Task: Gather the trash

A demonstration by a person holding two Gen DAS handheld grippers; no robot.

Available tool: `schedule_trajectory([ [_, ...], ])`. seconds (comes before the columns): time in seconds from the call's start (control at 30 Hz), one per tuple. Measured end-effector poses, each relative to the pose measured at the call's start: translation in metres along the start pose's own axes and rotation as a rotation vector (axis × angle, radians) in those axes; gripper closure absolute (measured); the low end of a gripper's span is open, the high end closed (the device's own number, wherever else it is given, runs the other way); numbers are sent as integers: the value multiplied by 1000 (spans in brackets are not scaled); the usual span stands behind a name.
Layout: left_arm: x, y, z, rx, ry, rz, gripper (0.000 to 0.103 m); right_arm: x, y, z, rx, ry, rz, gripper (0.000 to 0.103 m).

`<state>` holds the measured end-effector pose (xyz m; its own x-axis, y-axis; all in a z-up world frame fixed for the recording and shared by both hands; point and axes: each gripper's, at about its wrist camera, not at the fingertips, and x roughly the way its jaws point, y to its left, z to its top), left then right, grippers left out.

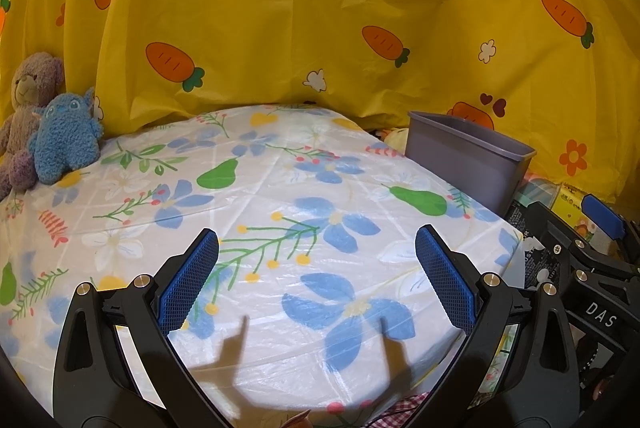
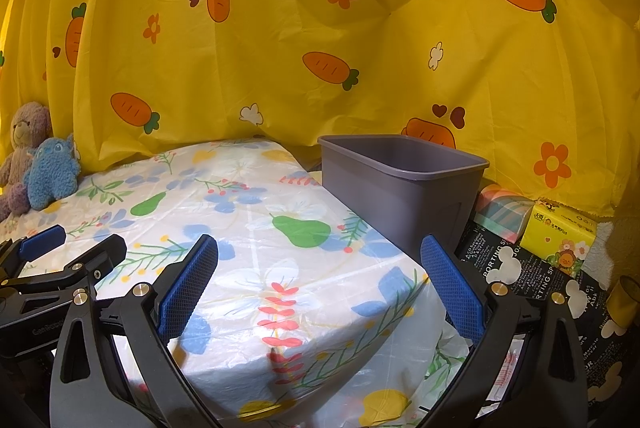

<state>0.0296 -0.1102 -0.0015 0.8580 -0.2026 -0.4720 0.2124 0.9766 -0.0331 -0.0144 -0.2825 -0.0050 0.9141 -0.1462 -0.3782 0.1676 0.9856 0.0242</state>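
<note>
The grey trash bin [image 2: 400,184] stood just off the right edge of the worktop [image 2: 256,228], at centre right of the right wrist view and at right of the left wrist view [image 1: 464,156]. Its mouth was open and, as far as its visible inside showed, nothing lay in it. No loose trash could be made out on the floral plastic cover in either view.

The right tool [image 2: 320,284] hung over the near right corner of the worktop with its jaws spread wide and nothing between them; the bin sat just beyond its right finger. The left tool [image 1: 316,280] hovered over the middle of the worktop, equally wide and empty, with the bin well off to its upper right.

The likeliest trouble was picking the wrong thing: the yellow tissue pack [image 2: 560,236] and the pastel packet [image 2: 504,212] lay beside the bin at the right, and either could be mistaken for trash. The bin looked light and perched near an edge, so a nudge from the right tool might tip it. The two tools sat close together and might collide. The purple teddy bear [image 1: 28,116] and blue plush toy [image 1: 64,136] rested at far left, well clear.
</note>
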Motion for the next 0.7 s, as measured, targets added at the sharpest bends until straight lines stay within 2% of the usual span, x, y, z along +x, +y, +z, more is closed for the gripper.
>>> schedule_trajectory([
  [0.23,-1,-5,0,23,-6,-14,6,0,0,0,1,0,-1,6],
  [0.5,2,-4,2,29,1,1,25,1,1,1,1,-1,-1,6],
  [0.7,0,-3,3,29,-4,-4,27,1,1,1,2,-1,-1,6],
])
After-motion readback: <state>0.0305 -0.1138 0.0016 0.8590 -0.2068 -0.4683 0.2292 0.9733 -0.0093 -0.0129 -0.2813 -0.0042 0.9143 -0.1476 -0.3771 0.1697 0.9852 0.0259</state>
